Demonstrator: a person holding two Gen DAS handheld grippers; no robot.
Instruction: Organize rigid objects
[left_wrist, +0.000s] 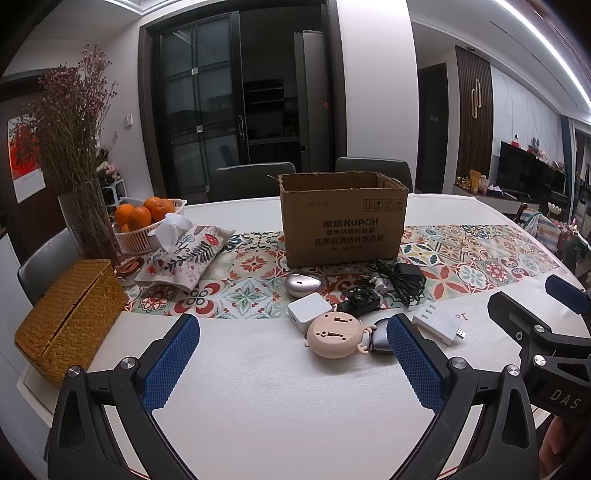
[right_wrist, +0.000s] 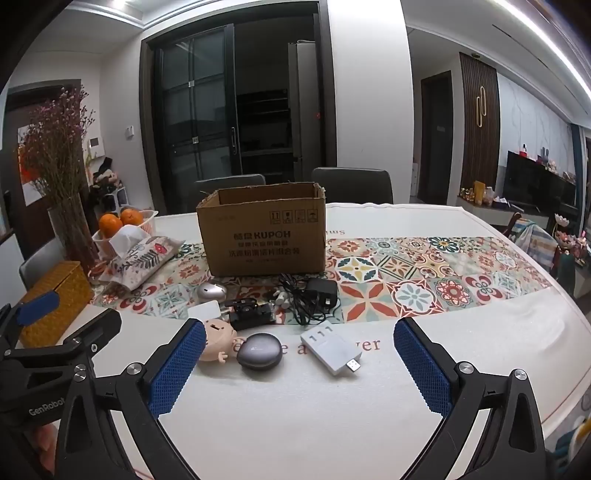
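1. The open cardboard box (right_wrist: 264, 236) stands upright on the worktop (right_wrist: 295, 424), gadgets clustered just before it.
2. Both hand-held grippers, left (left_wrist: 291, 363) and right (right_wrist: 299, 365), gape wide, empty.
3. Best start: straddle the white USB adapter (right_wrist: 330, 347) across its narrow sides.

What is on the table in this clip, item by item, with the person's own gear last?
cardboard box: 1, brown, open-topped, on the runner at centre
table runner: 1, multicoloured tiles, across the white table
black adapter with cable: 1, before the box
white flat device with plug: 1, on bare table
dark oval puck: 1, grey, near edge
cartoon figure: 1, beige
white cube: 1
silver oval gadget: 1
small black device: 1
wicker box: 1, tan, left
basket of oranges: 1, left rear
fabric tissue pouch: 1, floral
vase of dried flowers: 1
left gripper: blue fingers open, empty
right gripper: blue fingers open, empty
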